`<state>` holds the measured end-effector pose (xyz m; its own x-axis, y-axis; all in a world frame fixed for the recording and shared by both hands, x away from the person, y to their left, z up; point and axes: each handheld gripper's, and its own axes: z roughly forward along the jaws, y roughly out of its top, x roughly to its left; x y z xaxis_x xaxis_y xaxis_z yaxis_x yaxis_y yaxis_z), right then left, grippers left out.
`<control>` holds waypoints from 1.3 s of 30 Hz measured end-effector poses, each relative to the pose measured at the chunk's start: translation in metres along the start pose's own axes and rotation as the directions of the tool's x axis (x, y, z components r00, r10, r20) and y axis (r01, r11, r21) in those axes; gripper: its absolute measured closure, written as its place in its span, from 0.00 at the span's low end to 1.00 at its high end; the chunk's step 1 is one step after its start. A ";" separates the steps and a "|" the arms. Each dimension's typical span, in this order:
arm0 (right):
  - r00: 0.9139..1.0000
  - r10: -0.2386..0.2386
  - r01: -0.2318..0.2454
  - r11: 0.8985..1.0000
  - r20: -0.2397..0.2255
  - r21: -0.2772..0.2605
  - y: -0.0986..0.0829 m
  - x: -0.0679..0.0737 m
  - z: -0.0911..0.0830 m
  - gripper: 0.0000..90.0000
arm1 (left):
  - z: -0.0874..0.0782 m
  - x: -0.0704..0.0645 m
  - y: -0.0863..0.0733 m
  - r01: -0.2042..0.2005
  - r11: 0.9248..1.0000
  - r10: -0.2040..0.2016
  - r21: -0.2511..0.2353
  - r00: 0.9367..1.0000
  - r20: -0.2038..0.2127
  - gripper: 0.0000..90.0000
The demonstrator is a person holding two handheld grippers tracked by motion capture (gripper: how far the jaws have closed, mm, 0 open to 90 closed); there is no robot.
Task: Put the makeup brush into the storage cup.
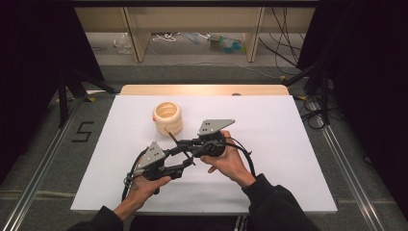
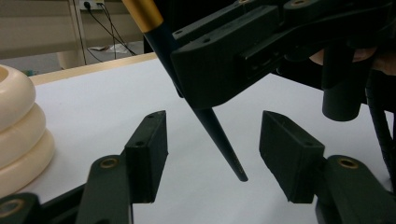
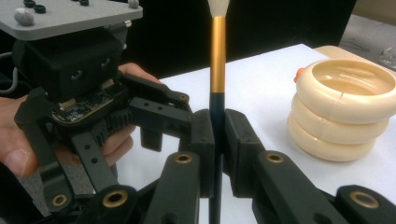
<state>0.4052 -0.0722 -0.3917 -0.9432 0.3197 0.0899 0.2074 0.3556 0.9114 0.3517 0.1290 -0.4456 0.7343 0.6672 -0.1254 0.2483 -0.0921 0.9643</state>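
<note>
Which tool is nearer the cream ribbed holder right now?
Right. The right tool, clamping the dark brush, sits just in front of the cream ribbed holder; the left tool is farther back.

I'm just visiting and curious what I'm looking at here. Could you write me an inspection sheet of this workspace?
Surface: white table top, wooden strip along its far edge.
Job's things: a dark brush with gold ferrule; a cream ribbed holder, upright.
Clutter: nothing seen.
Grippers: right tool shut on the brush handle; left tool open, its jaws either side of the handle tip, apart from it.
Cables: black cable trailing from the right tool.
Surroundings: wooden shelving, floor cables, a floor mark "5".
</note>
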 end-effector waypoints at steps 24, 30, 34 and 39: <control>1.000 -0.015 0.015 1.000 -0.010 -0.017 0.001 0.004 0.001 0.92 | -0.002 0.006 0.002 0.014 0.999 -0.012 -0.035 0.999 0.053 0.74; 1.000 -0.017 0.017 1.000 -0.017 -0.009 0.001 0.004 0.001 0.92 | -0.002 0.008 0.003 0.004 0.999 -0.002 -0.038 0.998 0.062 0.77; 1.000 -0.017 0.017 1.000 -0.018 -0.009 0.001 0.005 0.000 0.92 | -0.002 0.008 0.003 0.004 0.999 -0.002 -0.039 0.998 0.065 0.79; 1.000 -0.023 0.023 1.000 -0.020 -0.014 0.002 0.005 0.000 0.92 | -0.002 0.007 0.002 0.060 0.997 -0.056 -0.042 0.995 0.083 0.84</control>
<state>0.4012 -0.0699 -0.3900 -0.9527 0.2939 0.0767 0.1820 0.3501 0.9189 0.3560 0.1354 -0.4440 0.7689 0.6078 -0.1982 0.2652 -0.0212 0.9640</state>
